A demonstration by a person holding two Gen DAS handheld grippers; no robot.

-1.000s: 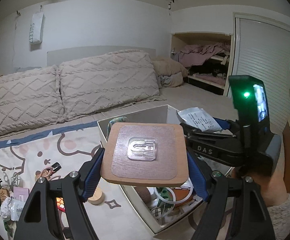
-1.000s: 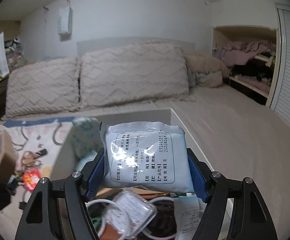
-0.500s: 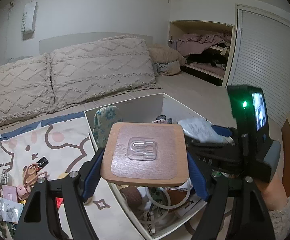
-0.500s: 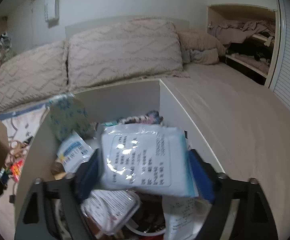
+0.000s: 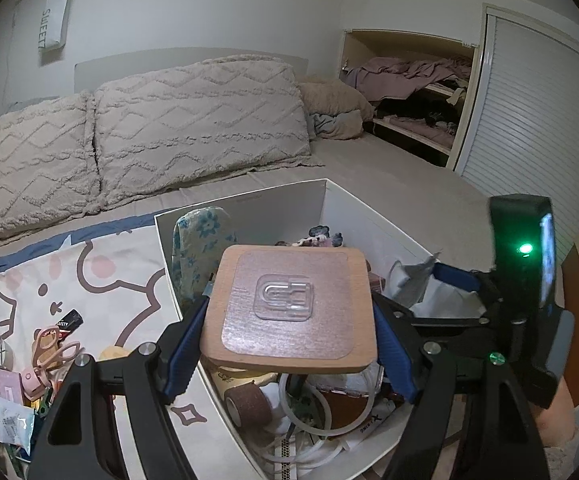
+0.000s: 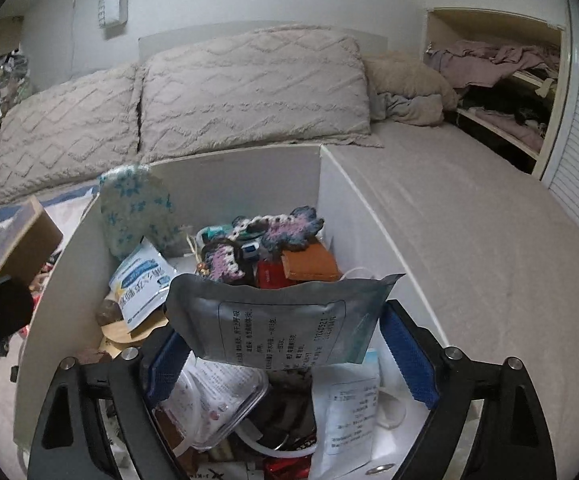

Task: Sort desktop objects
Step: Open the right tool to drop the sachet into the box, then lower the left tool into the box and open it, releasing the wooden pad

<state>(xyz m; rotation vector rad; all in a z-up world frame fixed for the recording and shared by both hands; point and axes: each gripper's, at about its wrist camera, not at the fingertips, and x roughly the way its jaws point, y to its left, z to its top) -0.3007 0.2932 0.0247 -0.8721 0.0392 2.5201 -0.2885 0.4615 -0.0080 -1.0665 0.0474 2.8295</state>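
Observation:
My left gripper (image 5: 287,344) is shut on a square wooden board (image 5: 289,304) with a clear adhesive hook on it, held over the near left edge of the white storage box (image 5: 249,200). My right gripper (image 6: 287,356) is over the box (image 6: 229,176), its jaws spread wider than the pale printed packet (image 6: 285,320). The packet hangs tilted between the fingers; its left edge touches the left pad and its right edge stands clear of the right pad. The right gripper and packet (image 5: 421,288) also show in the left wrist view.
The box holds several items: a floral pouch (image 6: 137,204), a crochet piece (image 6: 273,228), an orange wallet (image 6: 309,266), sachets, a clear plastic case (image 6: 213,404), tubing. Small clutter (image 5: 29,368) lies on the cartoon cloth left of the box. Pillows (image 5: 193,120) lie behind.
Both grippers moved forward and down over the box. The right gripper's jaws have spread and the packet has tipped down between them. The left still holds the board.

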